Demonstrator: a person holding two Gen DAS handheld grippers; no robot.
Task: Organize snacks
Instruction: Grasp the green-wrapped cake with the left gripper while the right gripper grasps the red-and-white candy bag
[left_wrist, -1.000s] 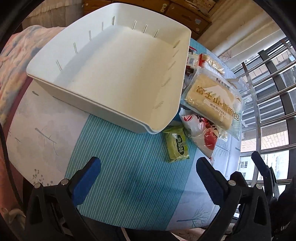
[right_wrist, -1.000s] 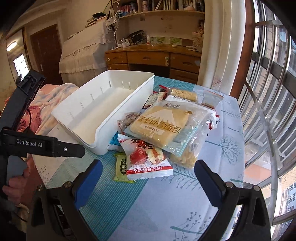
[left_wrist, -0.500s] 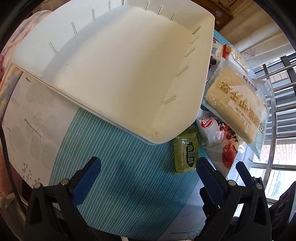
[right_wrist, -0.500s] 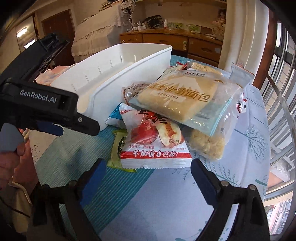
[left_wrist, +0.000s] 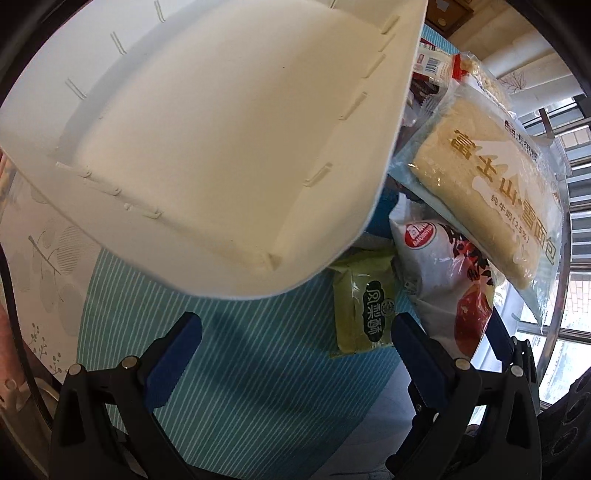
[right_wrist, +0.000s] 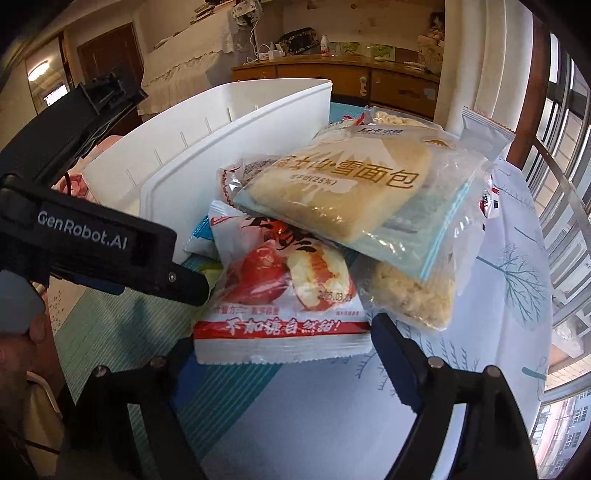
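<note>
A white plastic bin (left_wrist: 207, 140) stands empty on the table, also in the right wrist view (right_wrist: 221, 133). Right of it lies a pile of snacks: a bread bag with gold lettering (left_wrist: 491, 184) (right_wrist: 343, 184) on top, a red-and-white packet (left_wrist: 447, 280) (right_wrist: 288, 291) under it, a small green packet (left_wrist: 364, 306) beside the bin's corner. My left gripper (left_wrist: 295, 343) is open, low over the striped cloth just before the bin, its right finger next to the green packet. My right gripper (right_wrist: 280, 354) is open, its fingers either side of the red-and-white packet's near edge.
The table has a teal striped and white tree-print cloth (right_wrist: 424, 387). More packets lie behind the pile (right_wrist: 484, 129). Window bars (right_wrist: 565, 184) run along the right. A wooden desk (right_wrist: 369, 81) and a bed stand behind. The left tool's black body (right_wrist: 92, 236) reaches into the right view.
Both grippers have moved forward and lower. The bin now fills the left view; the red-and-white packet's edge now lies between the right fingers. Both stay open.
</note>
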